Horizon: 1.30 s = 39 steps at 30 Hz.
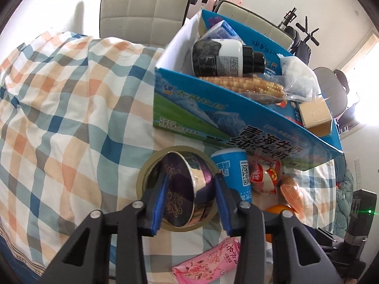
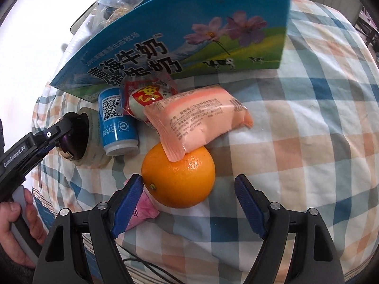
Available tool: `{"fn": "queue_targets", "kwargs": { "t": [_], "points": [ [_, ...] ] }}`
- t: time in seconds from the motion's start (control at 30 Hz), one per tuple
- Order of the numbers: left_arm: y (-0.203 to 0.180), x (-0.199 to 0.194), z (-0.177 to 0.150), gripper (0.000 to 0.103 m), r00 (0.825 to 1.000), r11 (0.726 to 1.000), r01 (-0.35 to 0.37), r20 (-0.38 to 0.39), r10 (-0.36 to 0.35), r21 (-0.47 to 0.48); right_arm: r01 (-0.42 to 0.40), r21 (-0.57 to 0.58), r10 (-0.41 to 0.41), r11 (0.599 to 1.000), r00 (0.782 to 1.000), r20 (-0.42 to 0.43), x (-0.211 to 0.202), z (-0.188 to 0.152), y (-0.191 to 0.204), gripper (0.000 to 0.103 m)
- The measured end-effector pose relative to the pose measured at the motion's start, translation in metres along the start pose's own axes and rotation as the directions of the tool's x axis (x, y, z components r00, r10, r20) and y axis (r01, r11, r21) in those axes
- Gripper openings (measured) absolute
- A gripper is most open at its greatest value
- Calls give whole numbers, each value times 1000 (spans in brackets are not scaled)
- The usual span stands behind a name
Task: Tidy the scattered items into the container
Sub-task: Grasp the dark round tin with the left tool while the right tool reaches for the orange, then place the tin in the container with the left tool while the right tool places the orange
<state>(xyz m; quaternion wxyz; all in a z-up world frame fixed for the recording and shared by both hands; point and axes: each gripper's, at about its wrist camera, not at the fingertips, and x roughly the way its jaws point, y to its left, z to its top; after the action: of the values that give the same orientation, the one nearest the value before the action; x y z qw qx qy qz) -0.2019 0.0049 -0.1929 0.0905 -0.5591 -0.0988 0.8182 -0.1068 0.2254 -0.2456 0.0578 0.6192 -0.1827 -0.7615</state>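
Observation:
A purple round tin (image 1: 187, 189) stands on edge inside a roll of tan tape (image 1: 146, 172) on the checked cloth. My left gripper (image 1: 191, 179) is shut on it, one blue pad on the lid and the other on its rim. Close to its right lie a blue can (image 1: 236, 172) and a red-and-white packet (image 1: 263, 175). My right gripper (image 2: 188, 181) is open around an orange (image 2: 180, 177); the right pad stands clear of it. A peach-pink pack (image 2: 201, 118) rests on the orange. The blue milk carton box (image 2: 189, 35) stands behind, holding a bottle (image 1: 225, 59) and corn (image 1: 248, 85).
A pink tissue pack (image 1: 208, 265) lies near my left fingers. A small cardboard box (image 1: 315, 116) and a plastic bag sit in the carton. Two padded chairs (image 1: 142, 11) stand behind the table. A person's hand (image 2: 14, 220) holds the left gripper's handle. A black cable (image 2: 146, 265) lies below.

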Motion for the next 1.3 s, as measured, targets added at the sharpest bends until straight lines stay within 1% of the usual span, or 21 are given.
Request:
{"fn": "queue_targets", "kwargs": {
  "t": [0.07, 0.13, 0.2, 0.27, 0.33, 0.43, 0.5, 0.57, 0.63, 0.67, 0.7, 0.73, 0.8, 0.83, 0.9, 0.97, 1.13, 1.27, 1.3],
  "points": [
    [2, 5, -1, 51, 1000, 1000, -3, -17, 3, -5, 2, -9, -2, 1000, 1000, -3, 5, 1, 4, 81],
    [7, 8, -2, 55, 1000, 1000, 1, -23, -1, -15, 17, -28, -17, 999, 1000, -4, 8, 2, 11, 81],
    [13, 0, -7, 55, 1000, 999, 1, 3, -1, -33, 28, -43, -28, 999, 1000, 0, 8, 3, 18, 75],
    [20, -11, -13, 55, 999, 998, 1, 42, 2, -66, 42, -58, -42, 997, 999, 6, 6, 2, 22, 73],
    [26, -19, -18, 55, 997, 995, -14, 71, 21, -95, 45, -65, -44, 997, 999, 14, 3, 1, 22, 73],
    [35, -20, -22, 54, 997, 992, -31, 62, 39, -125, 42, -45, -42, 998, 999, 12, 4, 0, 16, 73],
    [36, -13, -22, 54, 999, 991, -18, 29, 22, -129, 34, -19, -34, 999, 999, 6, 4, -2, 8, 73],
    [28, -7, -18, 55, 1000, 996, -10, 21, 12, -91, 22, -2, -22, 1000, 1000, -5, 6, -2, 4, 73],
    [20, -2, -14, 55, 999, 998, -34, 25, 36, -59, 19, -2, -19, 1000, 1000, -10, 8, -3, 4, 73],
    [17, 2, -10, 52, 999, 998, -31, 20, 32, -47, 23, -8, -23, 1000, 1000, -12, 9, -3, 5, 73],
    [14, 6, -8, 45, 999, 999, -40, 17, 40, -37, 28, -15, -28, 999, 1000, -13, 10, -3, 7, 73],
    [12, 8, -6, 42, 999, 999, -45, 18, 45, -29, 36, -27, -36, 999, 999, -13, 11, -4, 8, 73],
    [7, 8, -4, 41, 998, 999, -53, 29, 54, -8, 52, -58, -52, 997, 999, -4, 12, -5, 12, 69],
    [5, 7, -4, 40, 998, 998, -57, 35, 57, -1, 63, -72, -63, 995, 998, 2, 12, -5, 14, 69],
    [4, 4, -4, 35, 998, 999, -50, 44, 49, 11, 80, -93, -80, 992, 997, 11, 12, -8, 17, 69],
    [2, -4, -5, 27, 998, 999, -34, 59, 33, 18, 83, -96, -82, 992, 997, 16, 11, -10, 17, 68],
    [3, -16, -7, 26, 998, 1000, 4, 67, -5, 15, 69, -53, -67, 996, 997, 39, 2, -16, 6, 68],
    [4, -37, -5, 26, 994, 999, 43, 103, -42, -6, 46, -27, -44, 999, 997, 70, -16, -20, -4, 68],
    [3, -47, -2, 26, 990, 998, 58, 127, -56, -11, 39, -25, -37, 999, 996, 81, -22, -21, -5, 68]
  ]
}}
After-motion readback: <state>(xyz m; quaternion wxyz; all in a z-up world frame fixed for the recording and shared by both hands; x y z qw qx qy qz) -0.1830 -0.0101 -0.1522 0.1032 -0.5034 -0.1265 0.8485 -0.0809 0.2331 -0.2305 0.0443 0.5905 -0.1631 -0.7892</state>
